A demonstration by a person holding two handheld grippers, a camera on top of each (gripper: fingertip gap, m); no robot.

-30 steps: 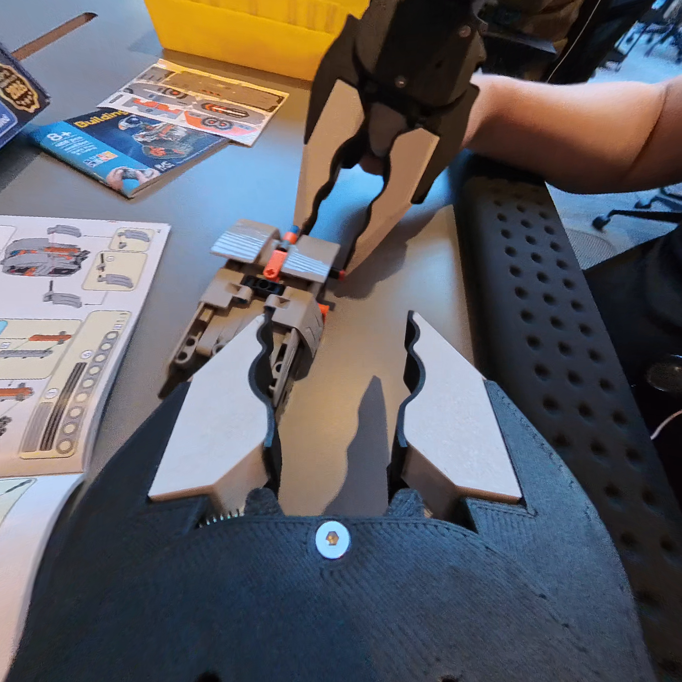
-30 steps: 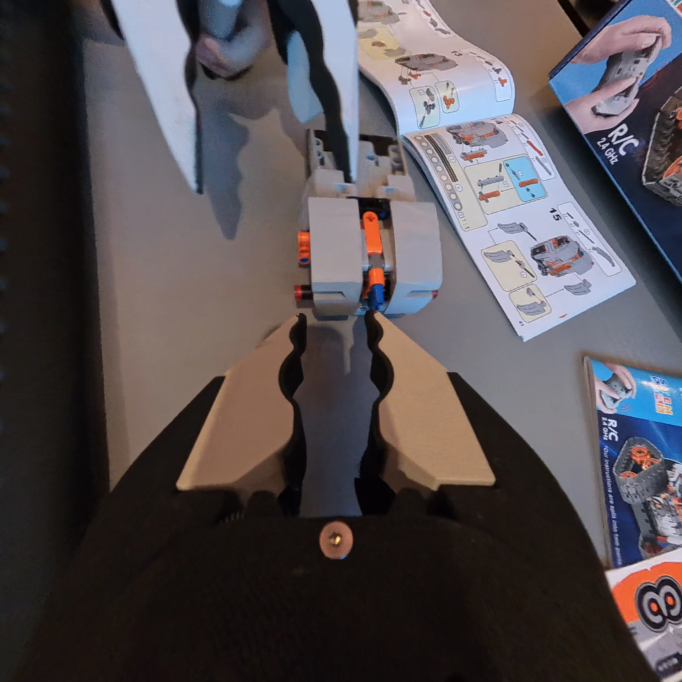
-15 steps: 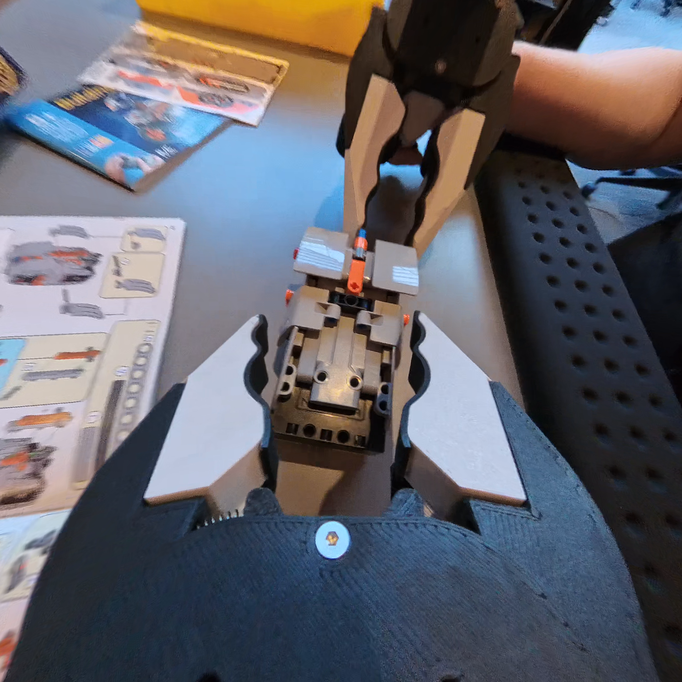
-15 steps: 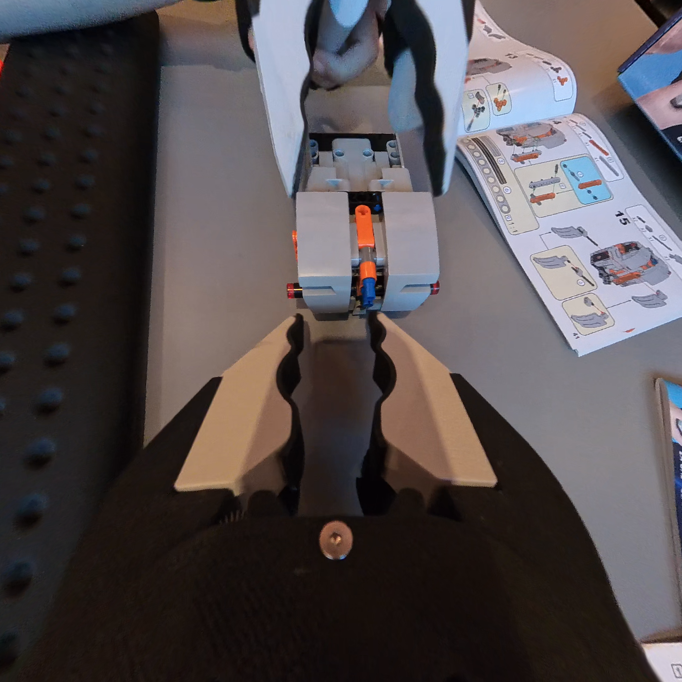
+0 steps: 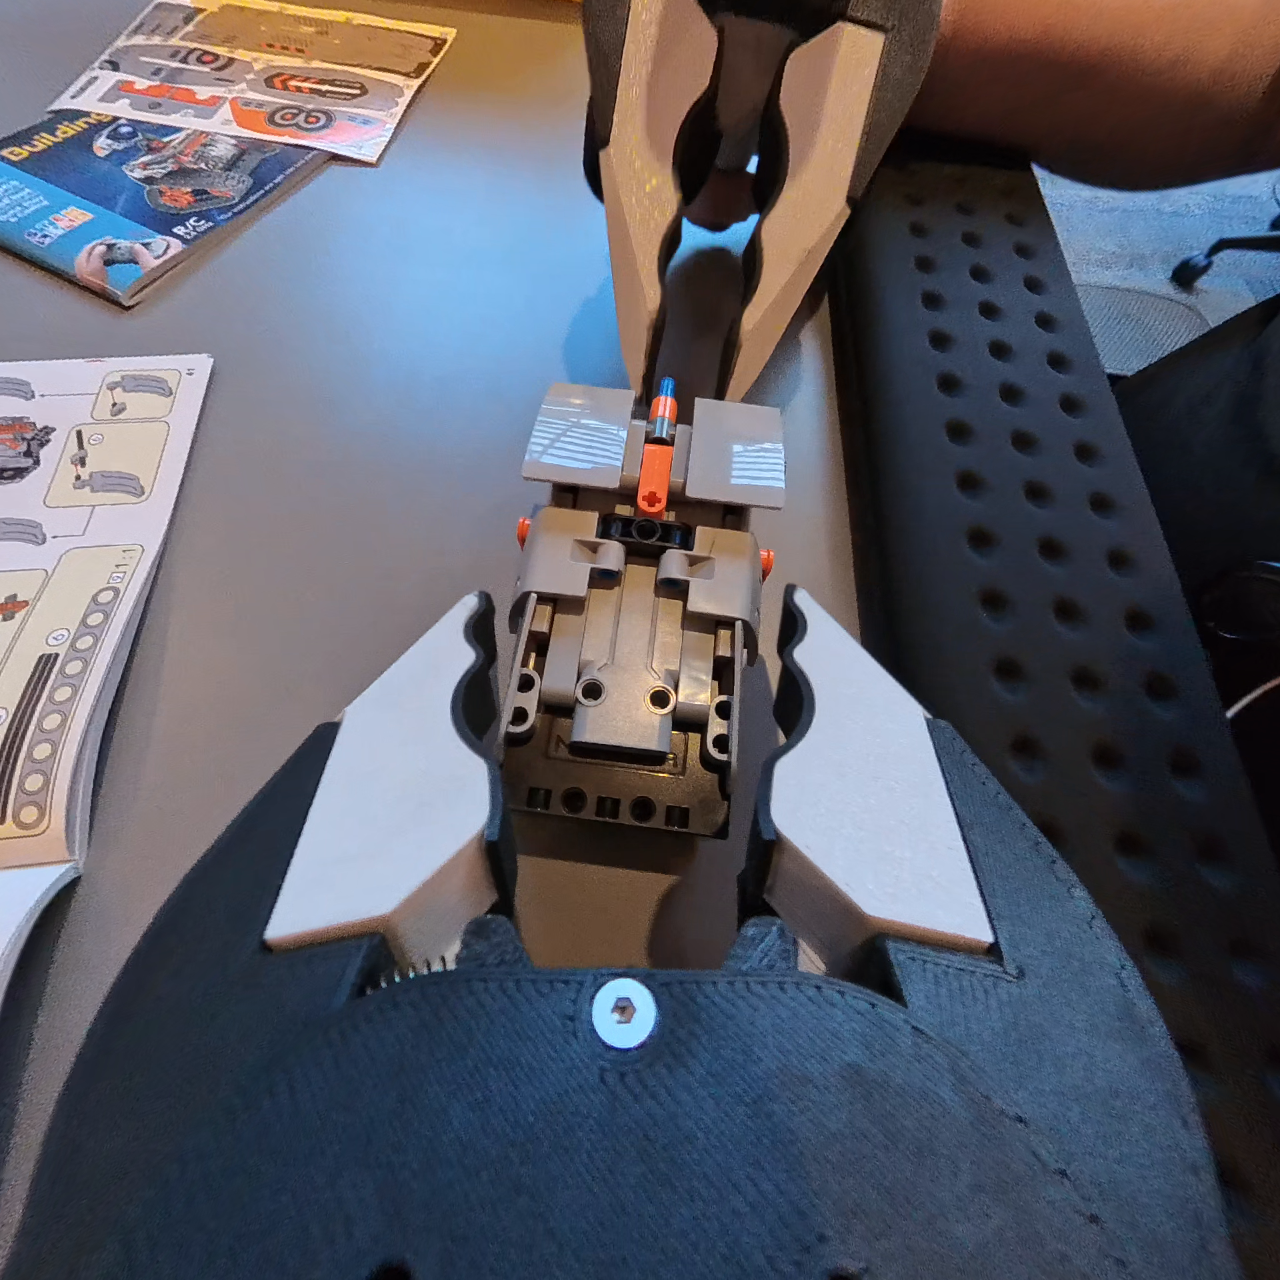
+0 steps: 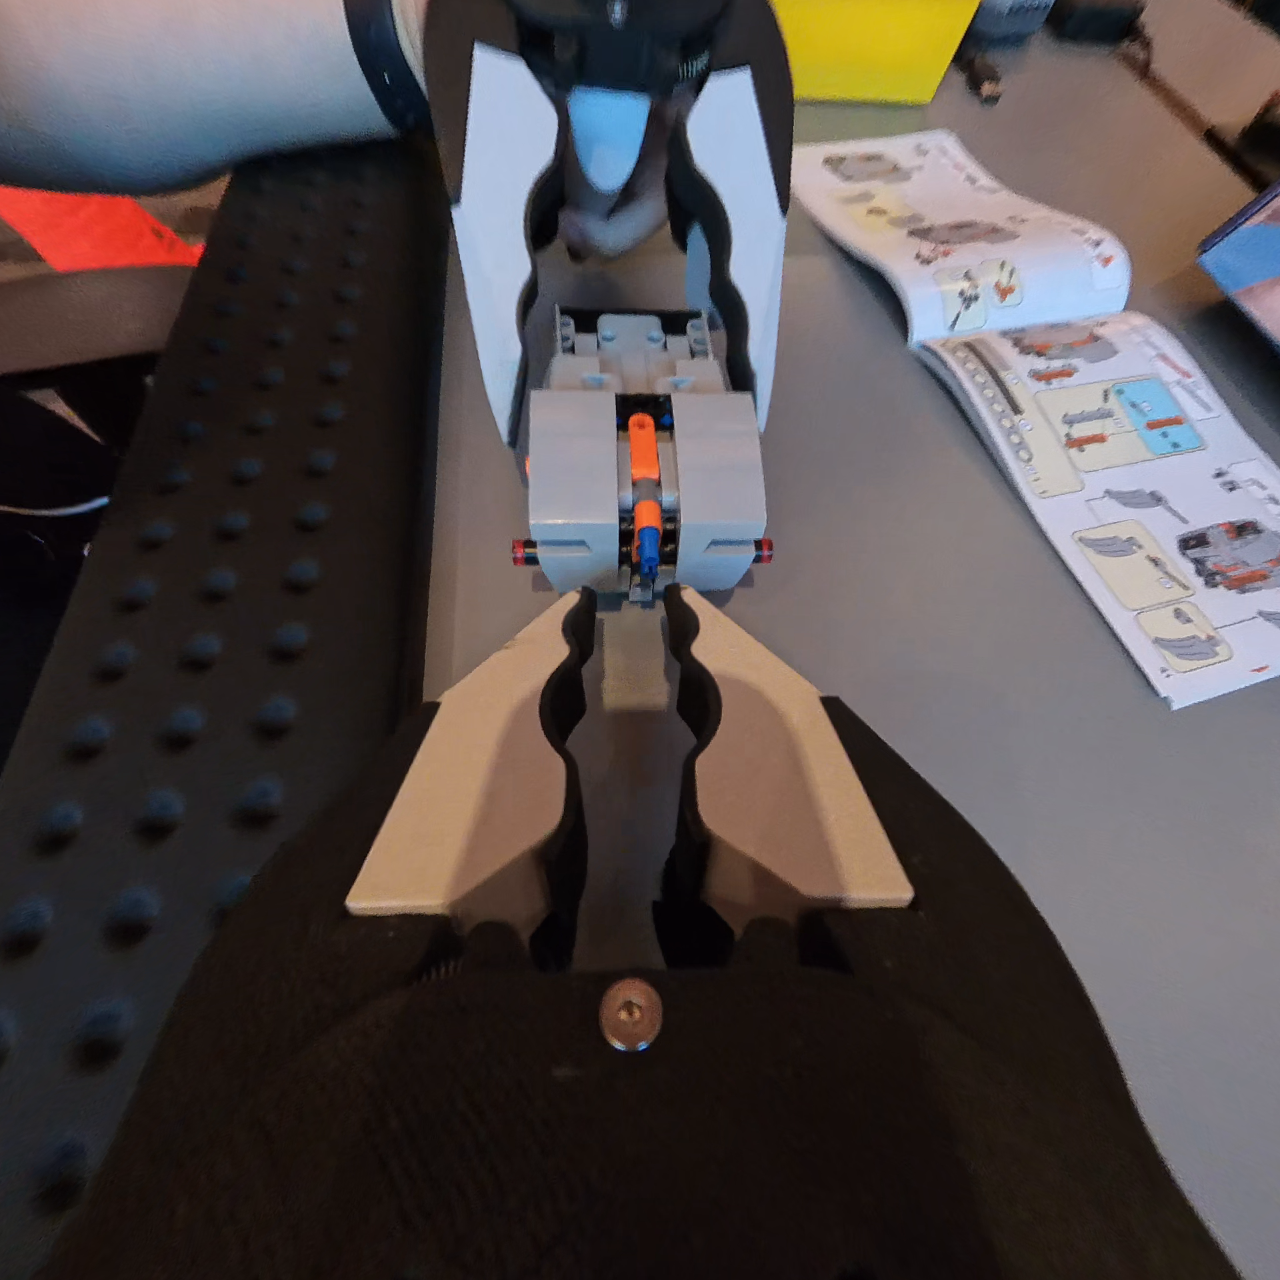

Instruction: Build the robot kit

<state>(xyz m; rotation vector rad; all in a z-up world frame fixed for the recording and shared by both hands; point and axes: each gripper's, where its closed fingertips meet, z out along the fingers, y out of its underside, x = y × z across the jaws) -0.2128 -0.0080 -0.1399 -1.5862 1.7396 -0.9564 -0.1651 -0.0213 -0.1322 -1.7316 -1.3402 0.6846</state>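
Observation:
A grey brick-built model (image 5: pixel 623 658) with an orange and blue pin (image 5: pixel 654 450) along its top lies on the grey table. My left gripper (image 5: pixel 637 609) is open and straddles the model's rear, one finger on each side, close to its flanks. My right gripper (image 6: pixel 630 596) has a narrow gap between its fingers and holds nothing. Its tips sit at the model's (image 6: pixel 644 485) front end, either side of the pin's blue tip (image 6: pixel 647 554). The right gripper also shows in the left wrist view (image 5: pixel 689 391), and the left gripper in the right wrist view (image 6: pixel 634 422).
An open instruction booklet (image 5: pixel 83 554) lies left of the model. A blue booklet (image 5: pixel 125 194) and a sticker sheet (image 5: pixel 263 76) lie farther off. A black perforated mat (image 5: pixel 1039 485) runs along the model's other side. A yellow bin (image 6: pixel 873 48) stands behind. A person's forearm (image 5: pixel 1108 83) holds the right gripper. The gap from one gripper's tips to the other's is roughly 6 centimeters.
My left gripper has moved over the model, which now lies straight between its fingers instead of off to the left. My right gripper has closed in on the model's front end.

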